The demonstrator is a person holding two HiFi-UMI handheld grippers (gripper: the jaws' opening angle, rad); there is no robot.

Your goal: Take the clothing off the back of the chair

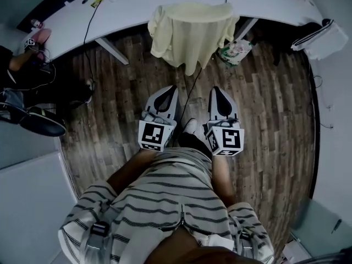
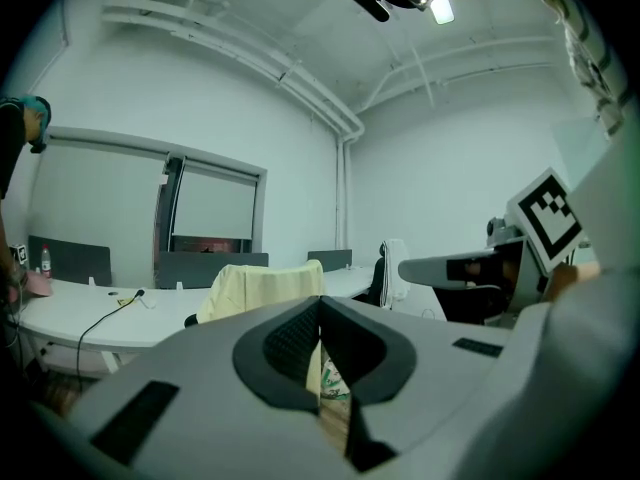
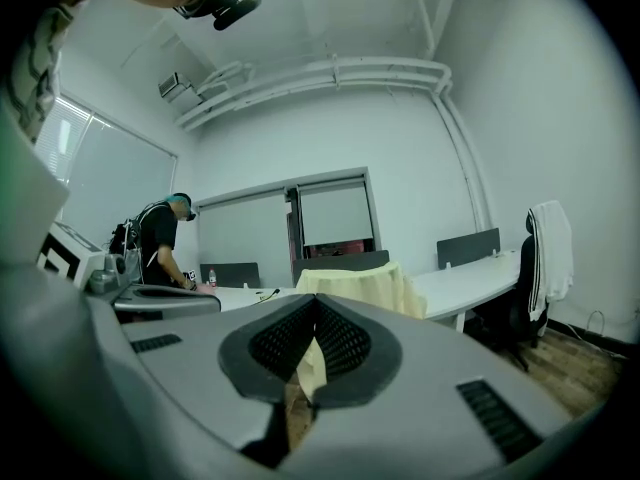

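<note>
A pale yellow garment [image 1: 190, 32] hangs over the back of a chair pushed up to the white desk [image 1: 137, 10]; the chair itself is hidden under it. My left gripper [image 1: 172, 88] and right gripper [image 1: 216, 90] are side by side over the wooden floor, both pointing at the garment and well short of it. Both are shut with nothing between the jaws. Beyond the closed tips of the left gripper [image 2: 320, 303] the garment [image 2: 262, 288] shows ahead and slightly left. Past the right gripper [image 3: 315, 303] the garment [image 3: 365, 286] stands just right of centre.
A patterned bag [image 1: 236, 51] lies on the floor beside the chair. A black cable [image 1: 91, 21] runs across the desk. A striped jacket [image 1: 319, 37] hangs on another chair at the right. A person [image 3: 160, 243] stands at the desk's left end by an office chair [image 1: 38, 122].
</note>
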